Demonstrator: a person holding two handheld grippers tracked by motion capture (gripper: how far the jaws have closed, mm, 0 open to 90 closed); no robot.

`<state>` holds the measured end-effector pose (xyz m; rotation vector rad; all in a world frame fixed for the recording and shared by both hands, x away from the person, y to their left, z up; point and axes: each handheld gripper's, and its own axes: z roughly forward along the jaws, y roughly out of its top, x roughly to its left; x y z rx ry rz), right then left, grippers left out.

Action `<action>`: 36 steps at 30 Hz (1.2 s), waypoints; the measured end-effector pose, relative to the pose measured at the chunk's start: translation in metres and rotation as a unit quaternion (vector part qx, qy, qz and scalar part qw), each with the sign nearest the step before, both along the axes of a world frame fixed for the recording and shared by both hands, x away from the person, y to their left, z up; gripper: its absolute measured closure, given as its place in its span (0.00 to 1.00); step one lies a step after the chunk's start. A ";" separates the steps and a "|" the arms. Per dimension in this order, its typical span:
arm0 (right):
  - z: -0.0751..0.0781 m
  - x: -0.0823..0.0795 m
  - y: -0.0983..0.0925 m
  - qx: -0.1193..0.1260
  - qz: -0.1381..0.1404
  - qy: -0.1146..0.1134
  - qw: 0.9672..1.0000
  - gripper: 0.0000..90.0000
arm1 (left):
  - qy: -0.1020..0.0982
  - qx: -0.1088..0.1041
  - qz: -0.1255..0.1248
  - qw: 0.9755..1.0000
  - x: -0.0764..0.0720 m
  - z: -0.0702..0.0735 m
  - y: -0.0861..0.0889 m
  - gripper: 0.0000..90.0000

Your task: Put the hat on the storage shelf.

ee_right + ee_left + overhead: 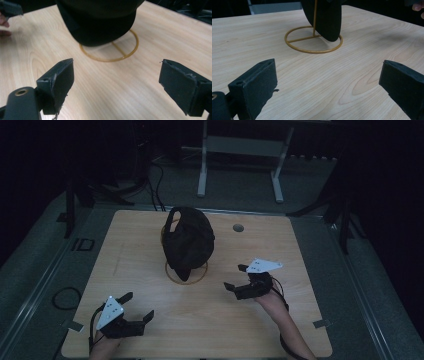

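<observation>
Cap (189, 241) on stand (199, 274), table (150, 290) ctr.

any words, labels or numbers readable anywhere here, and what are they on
"ID": reads like these letters, marked on the grey floor just off the table's far left corner; dim, so not certain.
Black cap on the gold wire stand: no print or logo to read.
Left gripper and right gripper, grey plates included: dots, no text.

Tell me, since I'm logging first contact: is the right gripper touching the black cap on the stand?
Apart. In the right gripper view, bare table lies between the open right gripper and the black cap; the high view shows the gap too.
</observation>
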<state>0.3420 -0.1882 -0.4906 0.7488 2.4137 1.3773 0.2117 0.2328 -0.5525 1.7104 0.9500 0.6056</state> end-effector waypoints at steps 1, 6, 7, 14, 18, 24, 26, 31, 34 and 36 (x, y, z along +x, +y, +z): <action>0.000 0.000 0.000 0.000 0.000 0.000 1.000 0.14 | 0.000 0.000 0.000 1.000 0.000 0.000 0.000 0.03; -0.011 -0.004 -0.001 -0.012 0.009 0.004 1.000 0.13 | 0.001 -0.001 0.001 1.000 0.000 0.000 0.001 0.02; -0.013 -0.005 -0.001 -0.017 0.009 0.002 1.000 0.13 | 0.001 -0.003 0.002 1.000 0.000 0.000 0.001 0.02; -0.024 -0.011 -0.006 -0.027 -0.011 -0.018 0.999 0.13 | 0.000 -0.003 0.001 1.000 0.000 0.000 0.001 0.03; -0.029 -0.013 -0.009 -0.028 -0.009 -0.017 0.999 0.13 | 0.001 -0.004 0.001 1.000 0.000 0.000 0.001 0.03; -0.040 -0.018 -0.011 -0.035 0.004 -0.014 0.999 0.13 | 0.001 -0.004 0.002 1.000 0.000 0.000 0.001 0.02; -0.041 -0.019 -0.012 -0.037 0.005 -0.013 0.999 0.13 | 0.001 -0.003 0.002 1.000 0.000 0.000 0.001 0.02; -0.047 -0.022 -0.015 -0.038 0.008 -0.006 0.999 0.13 | 0.001 -0.004 0.001 1.000 0.000 0.000 0.001 0.02; -0.050 -0.026 -0.019 -0.044 0.009 -0.006 0.999 0.13 | 0.001 -0.004 0.002 1.000 0.000 0.000 0.001 0.02; -0.050 -0.026 -0.021 -0.041 0.007 -0.005 0.999 0.13 | 0.001 -0.004 0.001 1.000 0.000 0.000 0.001 0.03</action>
